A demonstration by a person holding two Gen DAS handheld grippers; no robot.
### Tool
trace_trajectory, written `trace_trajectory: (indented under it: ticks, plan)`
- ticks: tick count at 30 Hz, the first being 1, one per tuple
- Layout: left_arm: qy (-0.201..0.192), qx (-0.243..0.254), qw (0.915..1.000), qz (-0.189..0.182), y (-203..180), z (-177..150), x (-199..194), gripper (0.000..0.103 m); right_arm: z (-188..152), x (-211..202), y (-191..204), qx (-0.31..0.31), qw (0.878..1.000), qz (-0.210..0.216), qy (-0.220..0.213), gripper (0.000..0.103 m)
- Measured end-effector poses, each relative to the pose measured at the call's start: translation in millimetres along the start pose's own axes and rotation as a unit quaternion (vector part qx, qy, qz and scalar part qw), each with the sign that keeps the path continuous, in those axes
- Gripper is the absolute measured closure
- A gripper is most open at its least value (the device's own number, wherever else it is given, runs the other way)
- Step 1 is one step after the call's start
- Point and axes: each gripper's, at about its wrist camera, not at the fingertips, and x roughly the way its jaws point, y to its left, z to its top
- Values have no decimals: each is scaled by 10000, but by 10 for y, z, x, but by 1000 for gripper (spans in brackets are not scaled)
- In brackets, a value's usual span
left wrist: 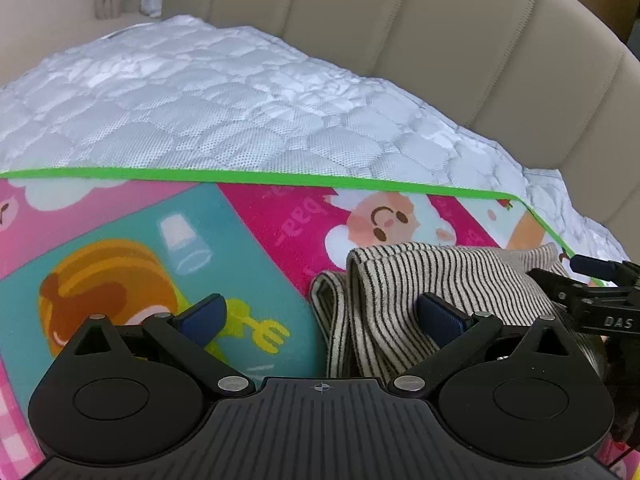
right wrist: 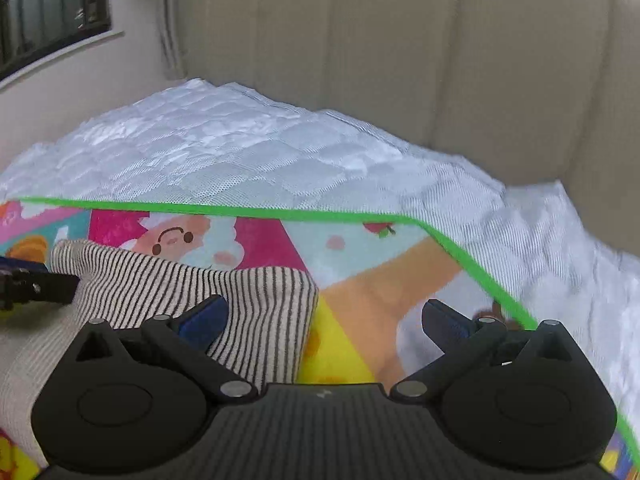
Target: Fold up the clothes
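A cream garment with thin black stripes (left wrist: 404,292) lies bunched on a colourful cartoon play mat (left wrist: 132,240). My left gripper (left wrist: 320,316) is open over the garment's left edge, its right finger above the fabric, holding nothing. In the right wrist view the same striped garment (right wrist: 192,280) lies at the lower left on the mat (right wrist: 372,280). My right gripper (right wrist: 324,320) is open over the garment's right edge, empty. The right gripper also shows at the right edge of the left wrist view (left wrist: 600,296), and the left gripper at the left edge of the right wrist view (right wrist: 28,284).
The mat has a green border (left wrist: 280,178) and lies on a white quilted mattress pad (left wrist: 200,96). A beige padded headboard (left wrist: 440,40) rises behind. A wall and window (right wrist: 52,12) stand at the far left.
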Motion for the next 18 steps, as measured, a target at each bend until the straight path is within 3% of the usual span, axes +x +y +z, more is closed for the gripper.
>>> trace_trajectory:
  ticks: [3, 6, 10, 14, 18]
  plan:
    - [19, -30, 10000, -48, 30, 1, 4, 0, 32, -151, -4, 37, 9999, 104, -17, 0]
    - [38, -64, 9999, -86, 56, 4, 8, 0, 57, -410, -11, 115, 9988, 473, -94, 0]
    - [16, -29, 10000, -72, 44, -6, -6, 0, -139, -717, 73, 65, 9968, 793, -45, 0]
    - [32, -5, 9999, -113, 26, -29, -2, 0, -468, -554, 233, -372, 9977, 482, 298, 0]
    - [19, -20, 10000, -86, 38, -30, 3, 0, -450, -423, 252, -319, 9982, 469, 217, 0]
